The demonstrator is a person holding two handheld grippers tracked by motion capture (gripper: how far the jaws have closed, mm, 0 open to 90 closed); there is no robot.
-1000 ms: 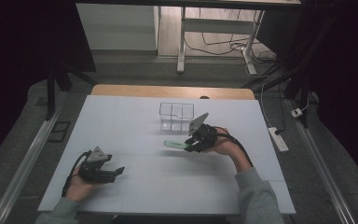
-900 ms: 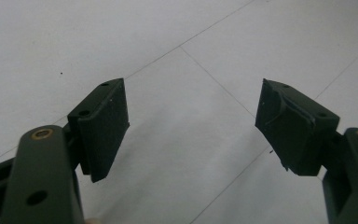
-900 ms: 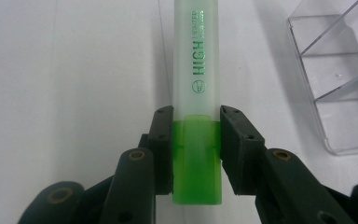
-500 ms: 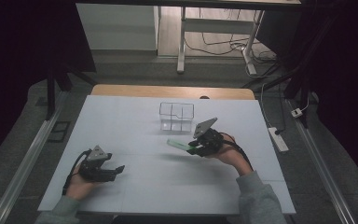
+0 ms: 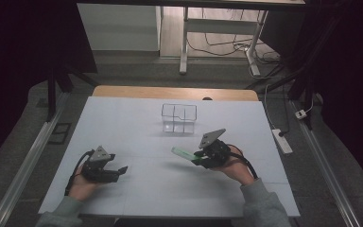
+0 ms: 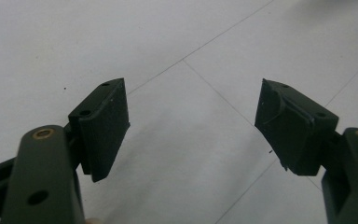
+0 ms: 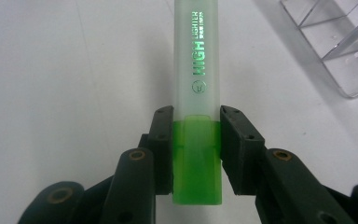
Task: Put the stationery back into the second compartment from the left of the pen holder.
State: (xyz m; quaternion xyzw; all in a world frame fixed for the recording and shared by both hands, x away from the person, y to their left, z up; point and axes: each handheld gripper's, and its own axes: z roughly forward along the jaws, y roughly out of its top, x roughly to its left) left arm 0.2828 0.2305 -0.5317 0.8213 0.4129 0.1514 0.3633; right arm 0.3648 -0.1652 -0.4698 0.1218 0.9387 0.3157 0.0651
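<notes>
Highlighter [image 7: 196, 116] sits clamped at its green cap between right gripper [image 7: 196, 154] jaws.

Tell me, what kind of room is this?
Probably a lab or workshop set up for recording handling tasks. A person works two hand-held grippers, the left gripper and the right gripper, over a plain white table, with cables and a power strip on the floor.

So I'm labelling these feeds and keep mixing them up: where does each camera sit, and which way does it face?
High view: above the person's side, facing forward and down on the table; forearms, left gripper, right gripper.
Left gripper view: rides the left gripper, facing bare table between open jaws.
Right gripper view: rides the right gripper, facing along the green highlighter.
Shared: highlighter and clear organiser in high and right gripper views.
</notes>
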